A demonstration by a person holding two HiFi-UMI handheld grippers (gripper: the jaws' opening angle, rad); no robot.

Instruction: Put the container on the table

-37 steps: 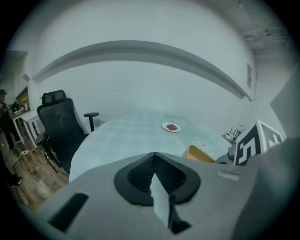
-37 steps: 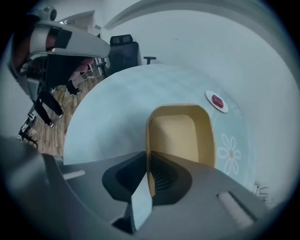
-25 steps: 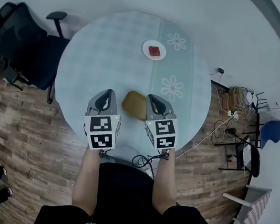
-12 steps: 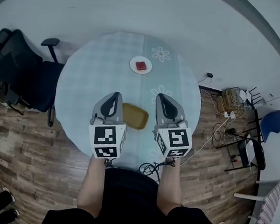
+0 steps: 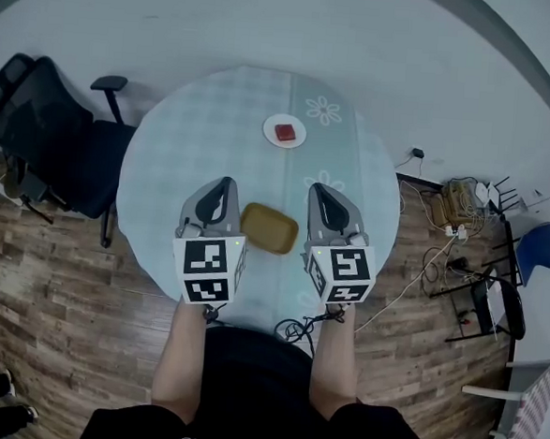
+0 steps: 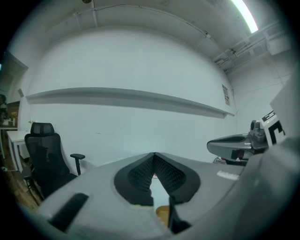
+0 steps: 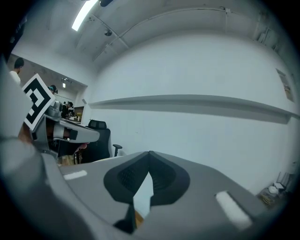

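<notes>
A shallow tan-brown container (image 5: pixel 269 228) lies on the round table (image 5: pixel 196 143) with its pale blue-green cloth, near the front edge. My left gripper (image 5: pixel 224 183) hangs just left of it and my right gripper (image 5: pixel 317 189) just right of it, both above the table. In the left gripper view the left gripper (image 6: pixel 153 155) is shut with its tips touching and nothing between them; a sliver of the container (image 6: pixel 162 213) shows below. The right gripper (image 7: pixel 149 153) is likewise shut and empty in the right gripper view.
A small white plate with a red object (image 5: pixel 285 132) sits at the table's far side. A black office chair (image 5: pixel 46 142) stands to the left. Cables and a power strip (image 5: pixel 454 212) lie on the wooden floor to the right, near a blue chair (image 5: pixel 538 256).
Both grippers have spread apart and away from the container, which was beside the right gripper a second ago. It now lies in plain view between them.
</notes>
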